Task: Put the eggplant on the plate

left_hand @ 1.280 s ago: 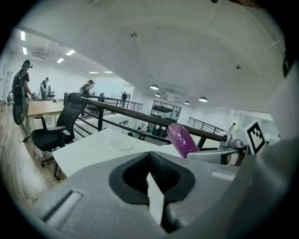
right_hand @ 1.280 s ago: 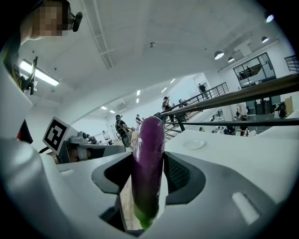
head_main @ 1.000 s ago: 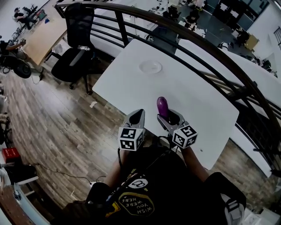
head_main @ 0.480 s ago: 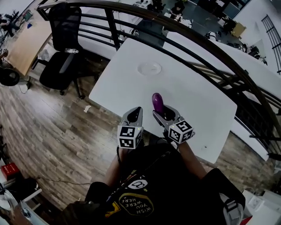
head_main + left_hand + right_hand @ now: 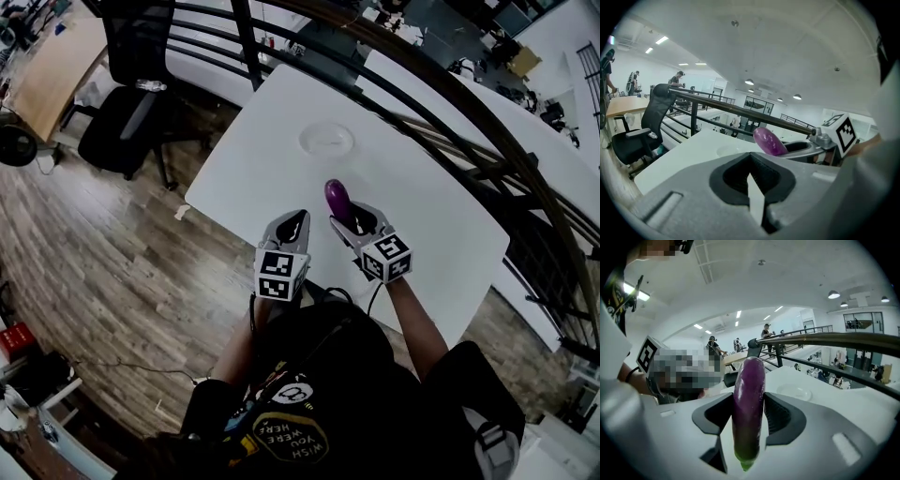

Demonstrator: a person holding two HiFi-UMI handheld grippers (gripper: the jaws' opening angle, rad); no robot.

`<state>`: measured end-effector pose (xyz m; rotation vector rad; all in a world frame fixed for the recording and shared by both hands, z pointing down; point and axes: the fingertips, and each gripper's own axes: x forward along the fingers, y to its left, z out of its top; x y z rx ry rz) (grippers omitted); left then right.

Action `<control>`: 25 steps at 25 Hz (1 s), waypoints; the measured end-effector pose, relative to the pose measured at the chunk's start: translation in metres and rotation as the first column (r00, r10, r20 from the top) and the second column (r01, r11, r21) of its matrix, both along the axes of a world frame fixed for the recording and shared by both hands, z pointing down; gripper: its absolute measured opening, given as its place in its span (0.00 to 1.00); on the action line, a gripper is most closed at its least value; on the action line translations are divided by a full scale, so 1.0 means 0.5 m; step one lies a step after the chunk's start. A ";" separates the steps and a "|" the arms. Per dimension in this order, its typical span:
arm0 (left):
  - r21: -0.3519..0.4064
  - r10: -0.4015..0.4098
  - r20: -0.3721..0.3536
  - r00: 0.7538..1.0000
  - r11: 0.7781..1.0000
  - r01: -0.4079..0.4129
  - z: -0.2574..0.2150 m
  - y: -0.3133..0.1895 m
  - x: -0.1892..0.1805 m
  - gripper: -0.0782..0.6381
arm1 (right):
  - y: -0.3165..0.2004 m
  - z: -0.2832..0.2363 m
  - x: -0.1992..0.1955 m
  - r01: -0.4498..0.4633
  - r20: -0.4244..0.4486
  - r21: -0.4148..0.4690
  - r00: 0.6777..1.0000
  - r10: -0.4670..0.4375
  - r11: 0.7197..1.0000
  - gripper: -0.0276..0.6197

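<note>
Right gripper point(image 5: 353, 221): fingers point(image 5: 783, 417) pinch the eggplant point(image 5: 337, 198) at mid-body, stem end back, tip forward. It is held over the near part of the surface point(image 5: 253, 159). Left gripper point(image 5: 292, 225): fingers pressed together, empty. Plate point(image 5: 326, 141) is well ahead, nothing on it.

Judgement: carry stage. Keep the pinch firm, since the smooth skin may slip. Bring the eggplant over the plate's middle, lower it until it rests, then release.

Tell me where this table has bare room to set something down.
Table is bare left of the plate down to the near edge, across the whole right half, and between plate and eggplant. Crowded only near the person, where the left tool and right tool, gripping the eggplant, hover close.
</note>
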<state>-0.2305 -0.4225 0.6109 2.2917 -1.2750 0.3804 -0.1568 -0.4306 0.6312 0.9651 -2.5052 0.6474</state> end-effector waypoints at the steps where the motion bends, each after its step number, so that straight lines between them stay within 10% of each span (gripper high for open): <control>1: -0.003 -0.004 0.000 1.000 1.000 0.004 0.004 -0.006 0.003 0.12 | -0.019 0.006 0.005 0.025 -0.020 0.014 0.999 -0.024 1.000 0.37; 10: -0.042 -0.032 -0.002 0.999 0.999 0.032 0.076 -0.071 0.074 0.12 | -0.176 0.115 0.072 0.192 -0.206 0.050 0.962 -0.178 0.980 0.37; 25: -0.125 -0.095 0.023 0.995 0.987 0.098 0.151 -0.056 -0.024 0.12 | -0.423 0.381 0.008 0.462 -0.559 -0.075 0.714 -0.421 0.884 0.37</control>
